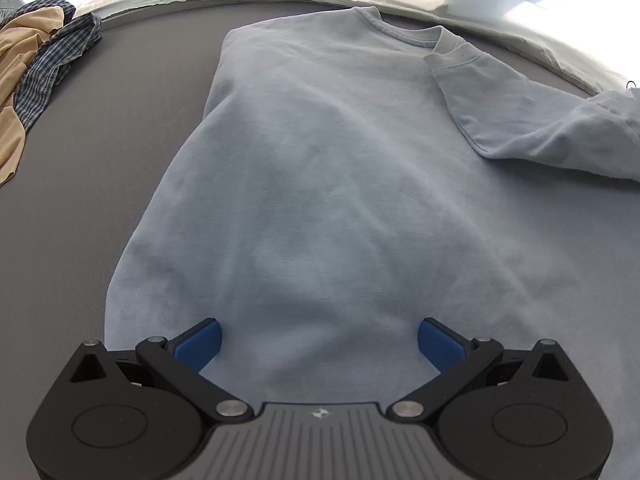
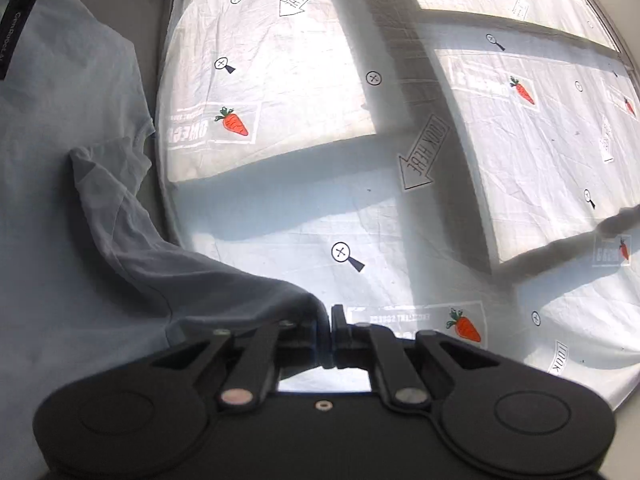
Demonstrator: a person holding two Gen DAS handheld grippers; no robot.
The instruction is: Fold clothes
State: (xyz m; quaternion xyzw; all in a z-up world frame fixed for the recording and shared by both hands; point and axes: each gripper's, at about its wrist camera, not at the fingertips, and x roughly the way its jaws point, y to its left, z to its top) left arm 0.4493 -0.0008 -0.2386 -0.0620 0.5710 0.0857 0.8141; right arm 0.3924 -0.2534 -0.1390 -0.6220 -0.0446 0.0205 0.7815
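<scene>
Holding two tongs over one grey table (image 1: 80, 160). My left gripper (image 1: 319, 344) hangs spread wide above the near hem of the one light blue sweatshirt (image 1: 320, 180), blue pads (image 1: 200, 344) clear of the cloth, nothing between them. The sweatshirt lies flat across the middle of the table, collar toward the far edge; its left side ends in a straight folded edge, so whatever is tucked there is hidden. Its lower right part runs out of frame.

One sleeve (image 1: 540, 120) shows, reaching toward the right edge; its cuff is cut off in the left wrist view. My right gripper (image 2: 326, 330) is pressed together on that sleeve's end (image 2: 240, 292), the cloth bunched and shadowed over the fingers, so the pads themselves are hard to make out.

At the table's far left corner: one heap, two garments, a blue plaid shirt (image 1: 52, 64) and a tan piece (image 1: 16, 80), both cut off. Beyond the far edge: one white printed sheet (image 2: 300, 100) with carrots and arrows, sunlit.
</scene>
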